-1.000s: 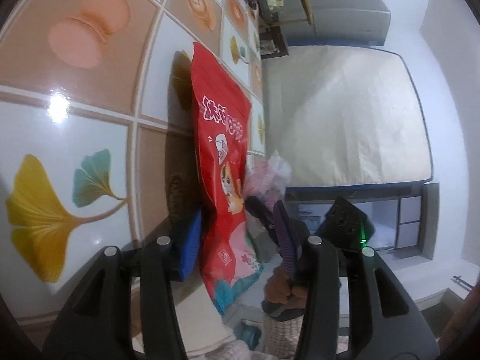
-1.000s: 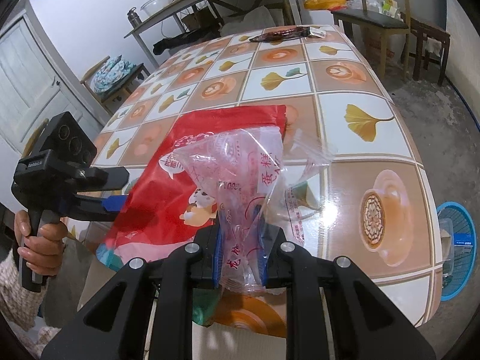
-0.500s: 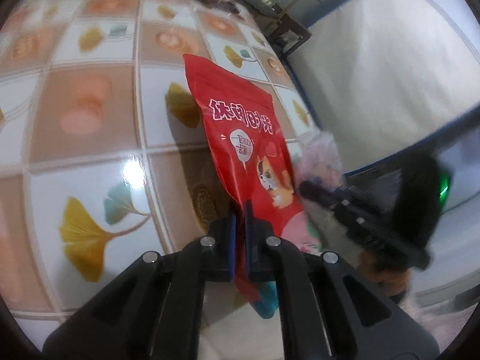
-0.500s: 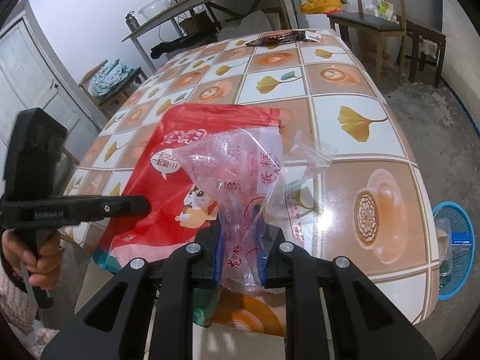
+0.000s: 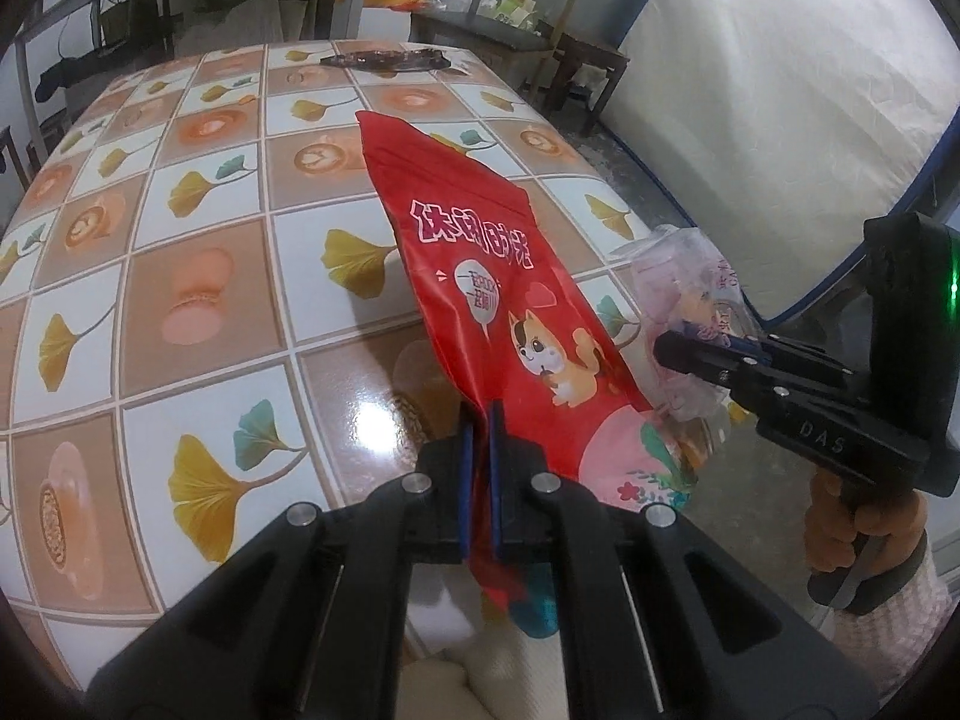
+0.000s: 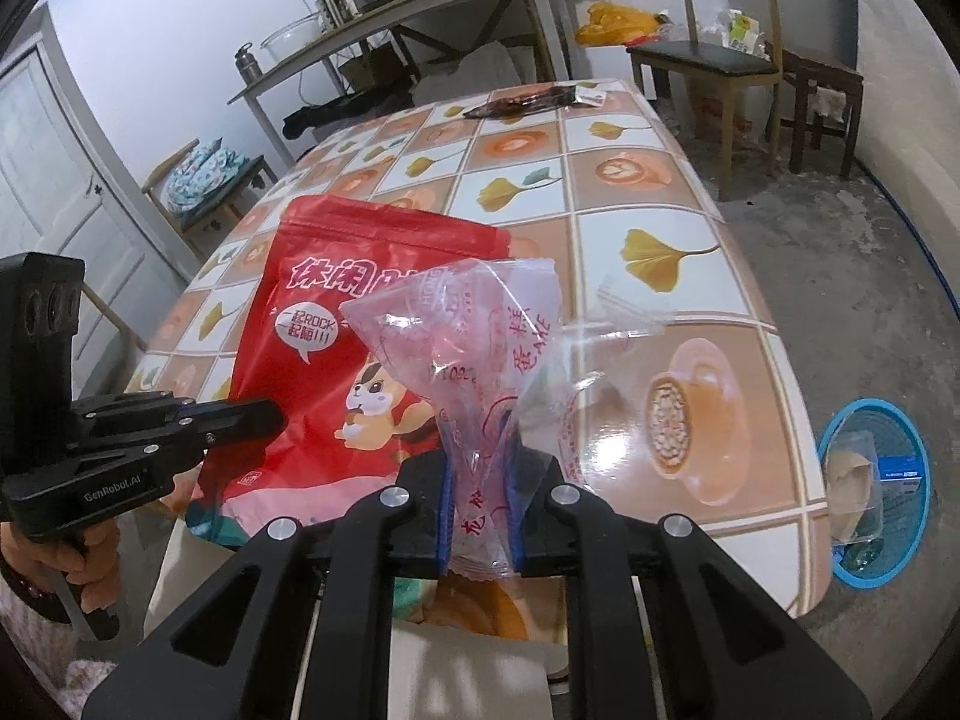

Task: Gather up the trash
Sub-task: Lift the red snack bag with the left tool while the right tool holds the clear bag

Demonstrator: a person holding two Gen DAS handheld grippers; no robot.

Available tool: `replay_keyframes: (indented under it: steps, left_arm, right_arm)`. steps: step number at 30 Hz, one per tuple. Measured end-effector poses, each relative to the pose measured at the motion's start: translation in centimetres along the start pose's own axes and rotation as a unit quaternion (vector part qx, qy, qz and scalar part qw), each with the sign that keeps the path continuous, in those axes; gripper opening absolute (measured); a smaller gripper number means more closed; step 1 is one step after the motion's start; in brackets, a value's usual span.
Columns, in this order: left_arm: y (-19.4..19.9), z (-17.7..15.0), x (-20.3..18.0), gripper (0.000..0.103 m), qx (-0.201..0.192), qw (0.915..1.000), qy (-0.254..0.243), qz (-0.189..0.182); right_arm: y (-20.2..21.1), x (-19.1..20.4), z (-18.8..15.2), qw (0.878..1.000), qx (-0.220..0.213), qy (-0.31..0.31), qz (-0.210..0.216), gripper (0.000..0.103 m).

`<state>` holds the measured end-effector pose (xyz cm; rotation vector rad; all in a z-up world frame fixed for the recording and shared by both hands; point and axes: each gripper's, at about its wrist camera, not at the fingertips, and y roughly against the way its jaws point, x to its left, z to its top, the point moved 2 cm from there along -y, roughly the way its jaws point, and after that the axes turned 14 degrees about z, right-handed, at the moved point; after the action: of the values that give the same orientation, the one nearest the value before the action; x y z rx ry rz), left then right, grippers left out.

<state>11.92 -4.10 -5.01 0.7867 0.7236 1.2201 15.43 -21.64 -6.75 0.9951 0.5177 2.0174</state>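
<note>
My left gripper (image 5: 478, 420) is shut on the lower edge of a red snack bag (image 5: 480, 276) with a cartoon animal and holds it up over the near edge of the tiled table (image 5: 180, 240). My right gripper (image 6: 478, 468) is shut on a crumpled clear plastic wrapper (image 6: 474, 348) with red print. The red bag (image 6: 336, 360) hangs just left of the wrapper in the right wrist view. The wrapper (image 5: 690, 300) and right gripper (image 5: 666, 354) show at the right of the left wrist view. The left gripper (image 6: 264, 414) shows at the left of the right wrist view.
A dark wrapper (image 5: 384, 59) lies at the table's far end, also in the right wrist view (image 6: 528, 103). A blue bin (image 6: 876, 486) with trash stands on the floor to the right. Chairs (image 6: 720, 60), a side table (image 6: 384, 24) and a mattress (image 5: 750, 90) surround the table.
My left gripper has shut on the red bag's lower edge and lifted it up off the table. My right gripper has kept its hold on the clear wrapper and barely moved.
</note>
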Motion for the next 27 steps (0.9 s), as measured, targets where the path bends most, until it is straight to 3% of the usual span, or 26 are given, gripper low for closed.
replay_keyframes:
  steps: [27]
  left_arm:
    - [2.1, 0.2, -1.0, 0.003, -0.036, 0.9992, -0.008, 0.011]
  right_arm:
    - [2.3, -0.2, 0.3, 1.000, -0.027, -0.002, -0.014, 0.013]
